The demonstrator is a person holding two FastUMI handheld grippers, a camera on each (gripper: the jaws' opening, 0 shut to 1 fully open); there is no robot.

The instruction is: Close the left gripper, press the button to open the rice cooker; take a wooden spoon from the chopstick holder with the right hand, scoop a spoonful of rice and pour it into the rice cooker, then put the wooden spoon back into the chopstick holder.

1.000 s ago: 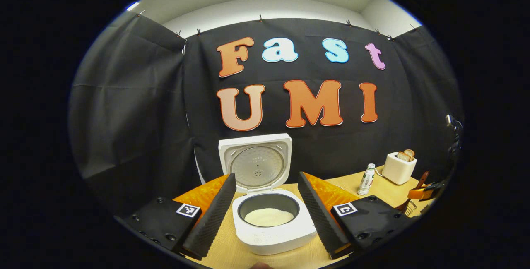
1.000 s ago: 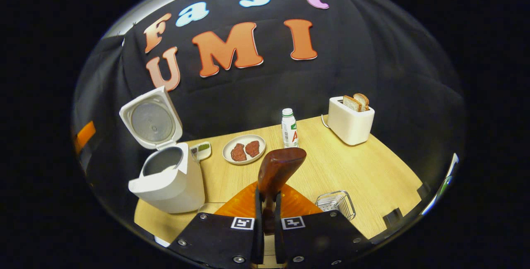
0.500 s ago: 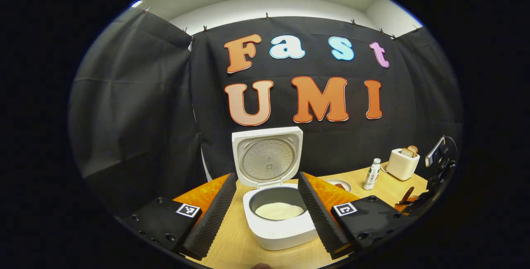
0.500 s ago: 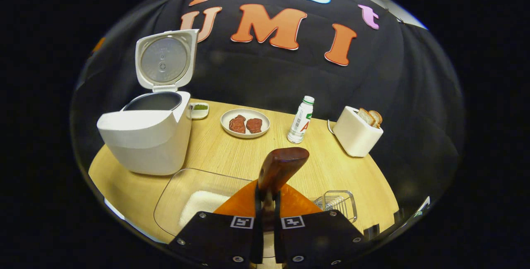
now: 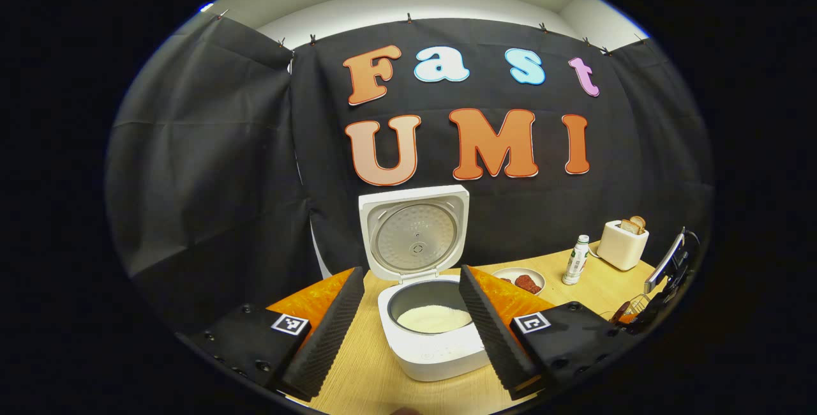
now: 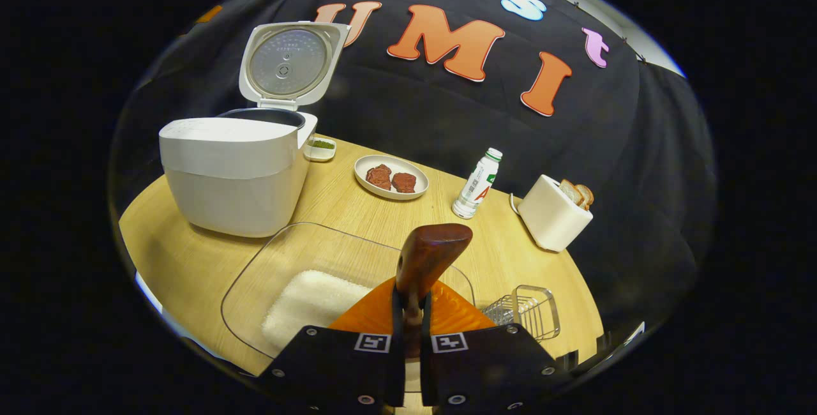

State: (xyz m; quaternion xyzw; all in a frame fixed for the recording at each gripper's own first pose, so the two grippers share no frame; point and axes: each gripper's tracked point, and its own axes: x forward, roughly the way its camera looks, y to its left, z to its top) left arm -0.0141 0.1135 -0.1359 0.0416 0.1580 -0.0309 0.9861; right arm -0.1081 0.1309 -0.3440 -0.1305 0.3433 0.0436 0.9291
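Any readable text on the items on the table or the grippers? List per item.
Bottle: label has print, too small to read.
Rice cooker: no text visible.
Toaster: no text visible.
Square tags on right gripper: coded patterns, no words.

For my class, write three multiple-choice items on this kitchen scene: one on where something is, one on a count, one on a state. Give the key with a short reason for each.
1. Where does the clear container of rice stand?
A. in front of the rice cooker
B. behind the toaster
C. on the plate

2. How many pieces of meat lie on the plate?
A. one
B. two
C. four

3. What state is the rice cooker's lid in?
A. shut
B. lying on the table
C. raised upright on its hinge

Key: 1 A, the right gripper view shows it on the near side of the cooker; 2 B, two reddish-brown pieces sit side by side; 3 C, the left gripper view shows the lid's inner face standing above the pot with rice in it.
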